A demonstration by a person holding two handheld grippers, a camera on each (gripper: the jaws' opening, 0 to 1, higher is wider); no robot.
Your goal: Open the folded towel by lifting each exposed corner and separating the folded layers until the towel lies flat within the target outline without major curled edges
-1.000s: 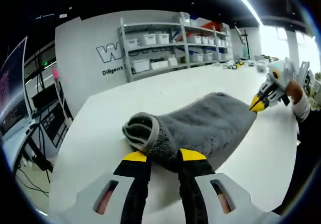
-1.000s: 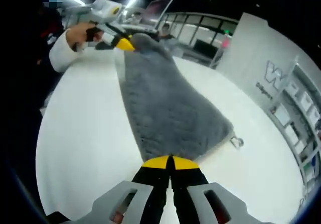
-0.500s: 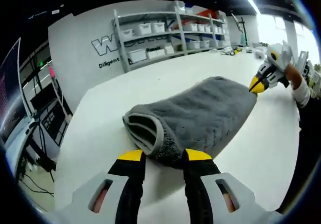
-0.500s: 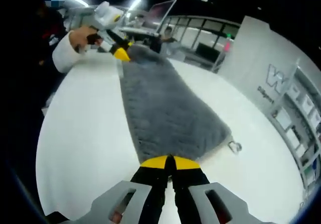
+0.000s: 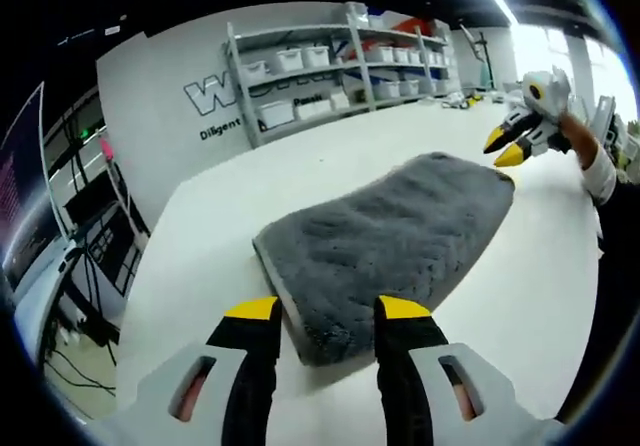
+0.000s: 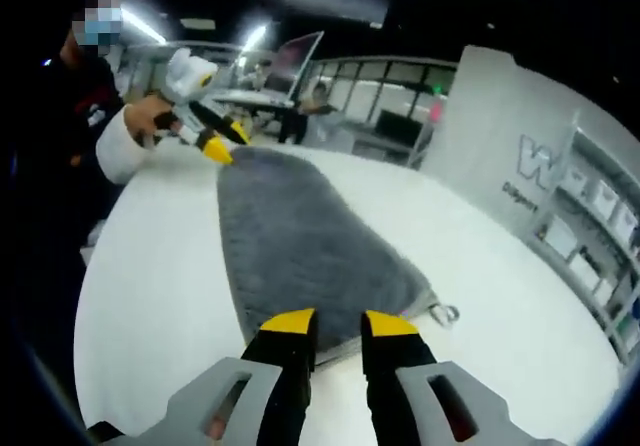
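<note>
White table [image 5: 220, 226] bears the towel [image 5: 390, 236] between both released claws.

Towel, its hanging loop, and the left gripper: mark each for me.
towel [image 5: 390, 236]: left gripper view, middle of the grey pile surface.
hanging loop [image 6: 444, 314]: right gripper view, small ring at the towel's near corner, lying on the table.
left gripper [image 5: 326, 312]: left gripper view, midway between its yellow-tipped jaws, which stand apart.

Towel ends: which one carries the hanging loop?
The towel end beneath the right hand-held gripper; its small loop sticks out at that corner.
</note>
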